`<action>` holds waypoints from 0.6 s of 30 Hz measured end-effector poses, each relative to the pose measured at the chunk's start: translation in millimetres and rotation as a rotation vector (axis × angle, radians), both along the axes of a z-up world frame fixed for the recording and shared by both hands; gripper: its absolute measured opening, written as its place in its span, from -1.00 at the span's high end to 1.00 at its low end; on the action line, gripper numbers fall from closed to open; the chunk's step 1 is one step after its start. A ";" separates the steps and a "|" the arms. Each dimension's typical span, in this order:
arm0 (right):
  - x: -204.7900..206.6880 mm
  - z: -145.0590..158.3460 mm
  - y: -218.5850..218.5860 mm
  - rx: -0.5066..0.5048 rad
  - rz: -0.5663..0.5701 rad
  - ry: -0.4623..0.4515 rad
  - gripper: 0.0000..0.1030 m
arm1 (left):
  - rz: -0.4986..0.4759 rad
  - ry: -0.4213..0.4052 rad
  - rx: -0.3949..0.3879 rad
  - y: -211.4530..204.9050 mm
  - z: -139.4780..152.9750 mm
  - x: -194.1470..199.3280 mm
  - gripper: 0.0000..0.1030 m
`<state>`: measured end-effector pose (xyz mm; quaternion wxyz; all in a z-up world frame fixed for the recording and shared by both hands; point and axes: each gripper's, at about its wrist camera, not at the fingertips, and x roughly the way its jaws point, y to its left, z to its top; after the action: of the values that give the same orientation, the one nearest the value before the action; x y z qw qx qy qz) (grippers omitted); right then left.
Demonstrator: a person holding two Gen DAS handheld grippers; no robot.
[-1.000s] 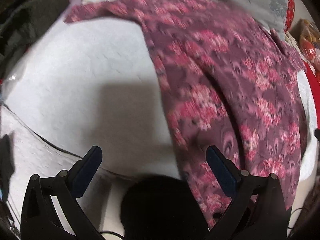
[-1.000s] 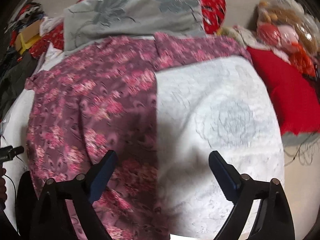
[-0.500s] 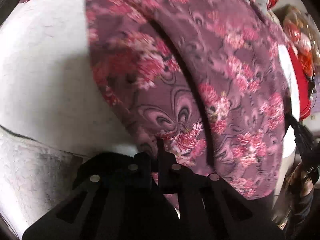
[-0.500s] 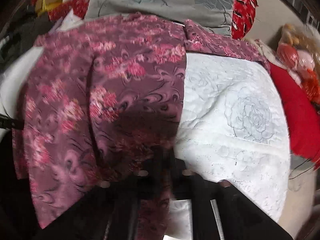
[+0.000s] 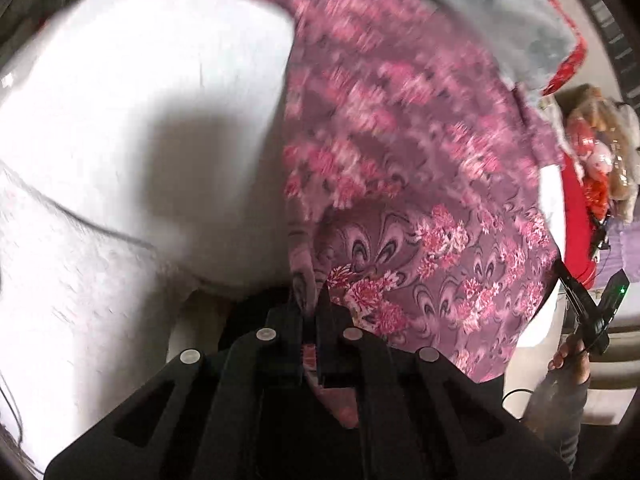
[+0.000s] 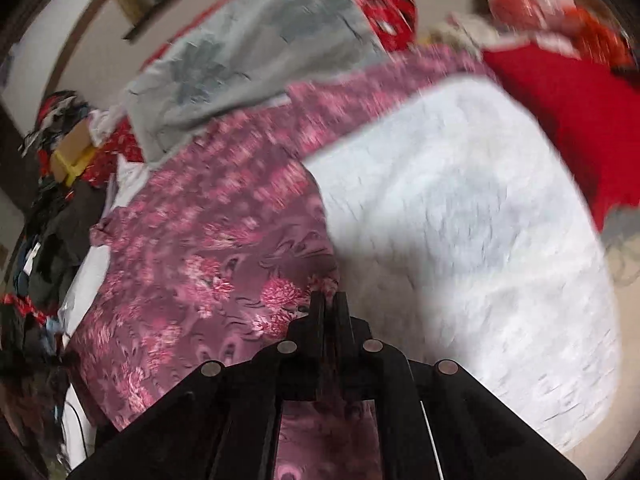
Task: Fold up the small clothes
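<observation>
- The white quilt (image 5: 132, 128) covers the bed and fills the left wrist view from 8 to 12 o'clock; in the right wrist view it spreads from 1 to 5 o'clock.
- The floral garment (image 5: 404, 168) lies on that quilt, running from 12 toward 5 o'clock in the left view. Its near hem is gathered at both grippers, and its far end reaches a grey cushion (image 6: 248, 56) at 11 o'clock in the right view.
- A red blanket (image 6: 568, 120) sits at 2 o'clock in the right view, clear of the garment.
- The left gripper (image 5: 311, 312) has its 2 fingers pressed together, pinching the hem's left corner.
- The right gripper (image 6: 330, 312) is likewise clamped on the cloth at the hem's other side.
- Risk: each pinch looks shallow, so a quick pull could slip the thin cloth free.
- Risk: if the 2 hands travel unevenly, the fold would likely land skewed or bunch near the cushion.
</observation>
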<state>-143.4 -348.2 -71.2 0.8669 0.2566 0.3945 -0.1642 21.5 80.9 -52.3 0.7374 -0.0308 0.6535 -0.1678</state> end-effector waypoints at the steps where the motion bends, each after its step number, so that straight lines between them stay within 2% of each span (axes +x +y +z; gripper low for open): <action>1: -2.2 -3.3 2.0 -0.006 0.001 0.003 0.93 | 0.002 0.017 0.010 1.7 -0.6 2.0 0.95; 3: -5.4 -2.5 10.6 -0.055 0.022 0.005 0.93 | -0.003 0.038 0.017 -1.2 -9.9 0.1 0.95; 8: -2.4 3.5 23.0 -0.178 0.062 0.031 0.91 | -0.016 0.014 0.063 -8.4 -12.5 -4.5 0.89; 11: 0.1 5.3 26.1 -0.243 0.049 0.059 0.83 | -0.013 0.019 0.055 -11.5 -12.6 -4.4 0.58; 13: 0.6 8.1 26.5 -0.275 0.043 0.060 0.83 | -0.004 0.019 0.040 -13.5 -11.9 -3.0 0.24; 16: -1.6 12.9 24.8 -0.309 0.032 0.059 0.82 | -0.009 0.014 0.022 -8.7 -7.1 -7.1 -0.01; 18: -2.5 14.7 24.3 -0.325 0.029 0.060 0.82 | -0.019 0.022 0.013 -10.0 -6.3 -8.5 -0.08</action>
<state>-145.9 -323.9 -56.6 0.8872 0.1022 0.3920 -0.2210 13.0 71.0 -58.5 0.7286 -0.0216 0.6630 -0.1704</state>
